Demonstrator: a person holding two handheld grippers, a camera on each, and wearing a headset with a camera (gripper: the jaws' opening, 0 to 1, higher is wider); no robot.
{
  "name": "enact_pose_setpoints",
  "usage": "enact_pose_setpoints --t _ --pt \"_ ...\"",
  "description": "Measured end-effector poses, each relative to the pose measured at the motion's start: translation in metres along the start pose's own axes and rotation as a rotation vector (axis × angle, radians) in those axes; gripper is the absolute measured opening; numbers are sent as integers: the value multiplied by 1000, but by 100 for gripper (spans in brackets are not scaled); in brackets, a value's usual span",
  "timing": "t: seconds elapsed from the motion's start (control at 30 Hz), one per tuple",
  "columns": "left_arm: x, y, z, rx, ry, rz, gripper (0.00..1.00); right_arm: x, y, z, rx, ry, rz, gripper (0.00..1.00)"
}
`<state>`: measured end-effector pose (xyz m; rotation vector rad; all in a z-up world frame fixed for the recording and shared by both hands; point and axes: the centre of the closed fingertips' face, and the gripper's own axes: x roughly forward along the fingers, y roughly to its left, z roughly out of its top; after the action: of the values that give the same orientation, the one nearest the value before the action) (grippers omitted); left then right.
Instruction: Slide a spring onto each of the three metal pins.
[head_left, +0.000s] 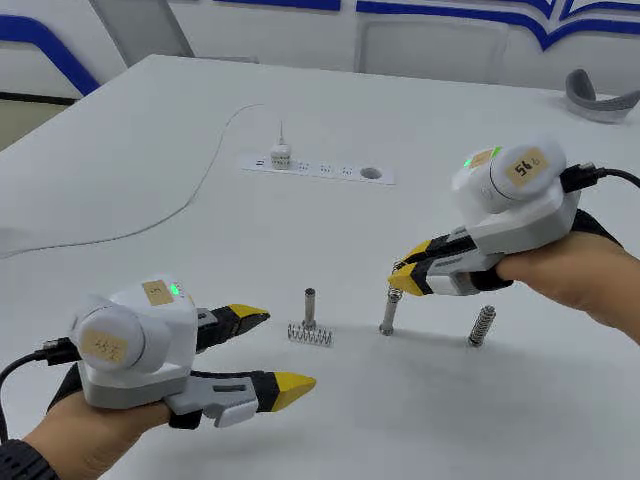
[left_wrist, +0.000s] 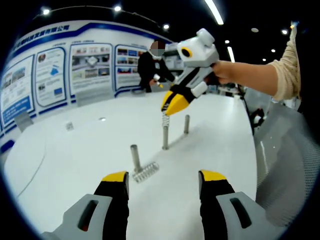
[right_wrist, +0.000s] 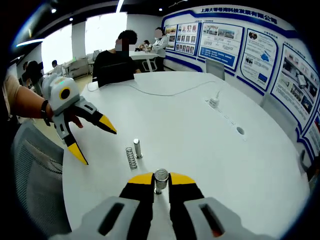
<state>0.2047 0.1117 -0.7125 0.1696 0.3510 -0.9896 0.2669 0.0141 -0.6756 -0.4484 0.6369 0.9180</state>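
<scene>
One white surface (head_left: 200, 180) carries everything. The left gripper (head_left: 272, 350) hangs near the left pin (head_left: 310, 303), fingers released and empty. The right gripper (head_left: 405, 278) has its fingers clenched on a spring (head_left: 396, 293) at the tip of the middle pin (head_left: 388, 318). The right pin (head_left: 477, 341) already wears a fitted spring (head_left: 483, 322); a loose spring (head_left: 310, 334) lies at the left pin's foot. Risk: released off-axis, the held spring would tip off and roll.

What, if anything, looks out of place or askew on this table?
One loose spring lies on its side on the table at the foot of the bare pin, not threaded on. All three pins stand upright; the rightmost pin wears its spring, and the right tongs hold a second spring over the middle pin. Nothing looks damaged.
</scene>
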Motion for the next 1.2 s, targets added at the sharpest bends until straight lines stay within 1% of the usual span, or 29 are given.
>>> enact_pose_setpoints --t 0.2,0.53,0.93,1.2 --pt "0 -1 0 2 -1 -2 57 0 -3 -1 10 1 -1 12" --pt "1 -1 0 4 0 -3 56 1 -2 -2 18 2 4 12" --pt "0 0 0 1 -1 -2 56 9 0 -11 28 15 5 12" --pt "0 -1 0 2 0 -2 56 15 -3 -18 68 6 7 12"
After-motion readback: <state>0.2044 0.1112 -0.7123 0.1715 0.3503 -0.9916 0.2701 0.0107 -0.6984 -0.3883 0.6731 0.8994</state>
